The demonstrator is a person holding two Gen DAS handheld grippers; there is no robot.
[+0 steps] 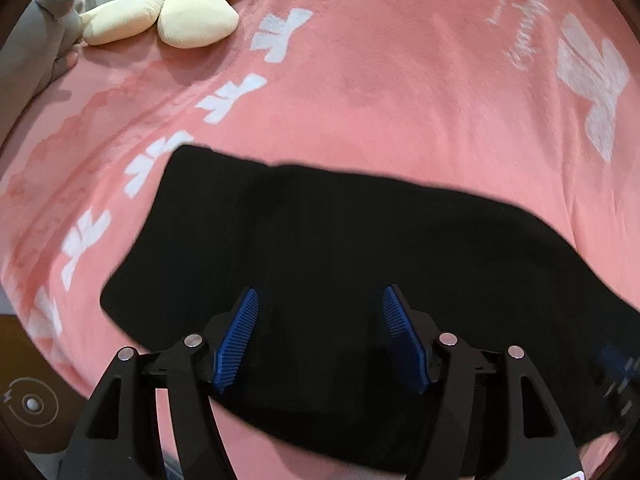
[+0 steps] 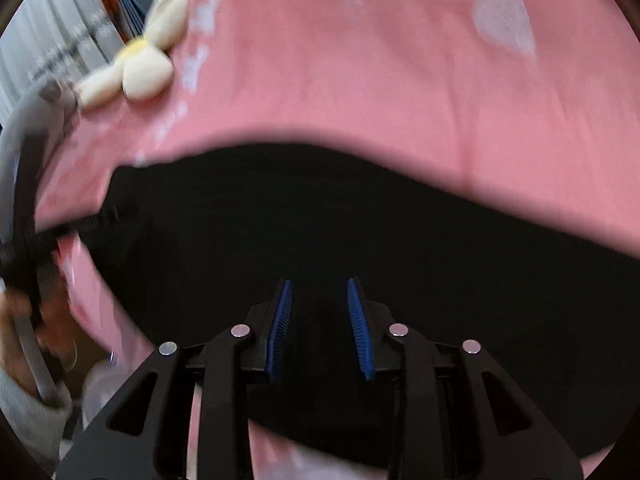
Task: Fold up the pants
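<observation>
Black pants [image 1: 320, 248] laid out flat across the pink fleecy blanket [image 1: 400, 80], probably spread that way so the fold lines come easy. Soft, matte, no visible creases, hard to make out seams in all that black. Left gripper [image 1: 320, 308] hanging over the cloth with tongs spread wide, nothing pinched. Right gripper [image 2: 319, 300] also above the fabric, narrower gap but not pressed together, gripping nothing. Puffy cream flower plush [image 1: 176, 8] parked off at the far corner, out of the way.

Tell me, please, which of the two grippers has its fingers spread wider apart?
The left gripper: its blue pads gape widely over the black pants, while the right gripper's sit closer.
</observation>
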